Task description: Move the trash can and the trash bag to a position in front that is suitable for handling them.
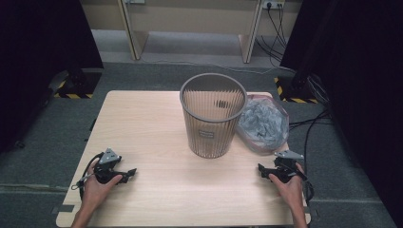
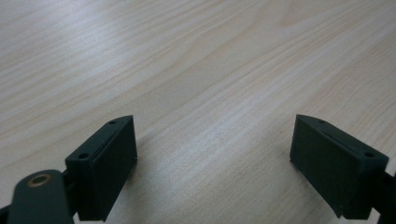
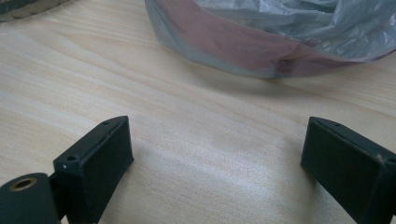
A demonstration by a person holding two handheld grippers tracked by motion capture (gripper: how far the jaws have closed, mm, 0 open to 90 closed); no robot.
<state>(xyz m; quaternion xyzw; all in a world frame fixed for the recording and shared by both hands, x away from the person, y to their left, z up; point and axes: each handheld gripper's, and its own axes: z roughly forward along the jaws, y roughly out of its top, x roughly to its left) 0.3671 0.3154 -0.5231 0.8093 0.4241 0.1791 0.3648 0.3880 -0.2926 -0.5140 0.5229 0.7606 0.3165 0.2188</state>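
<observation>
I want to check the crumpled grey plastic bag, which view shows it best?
The high view: the whole crumpled grey plastic bag lies beside the basket. The right gripper view shows just its near edge.

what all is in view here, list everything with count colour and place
bin: 1, grey mesh, upright at the middle of the table, toward its far edge
bag: 1, grey plastic with a reddish rim, crumpled on the table to the right of the bin, against it
table: 1, light wood, middle of the high view
floor: grey, around the table
curtains: 2, black, far left and far right
cables: several, black, on the floor at the right
left gripper: 1, black, near left of the table, jaws open with nothing between them
right gripper: 1, black, near right, jaws open, in front of the bag
hands: 2, one on each gripper
</observation>
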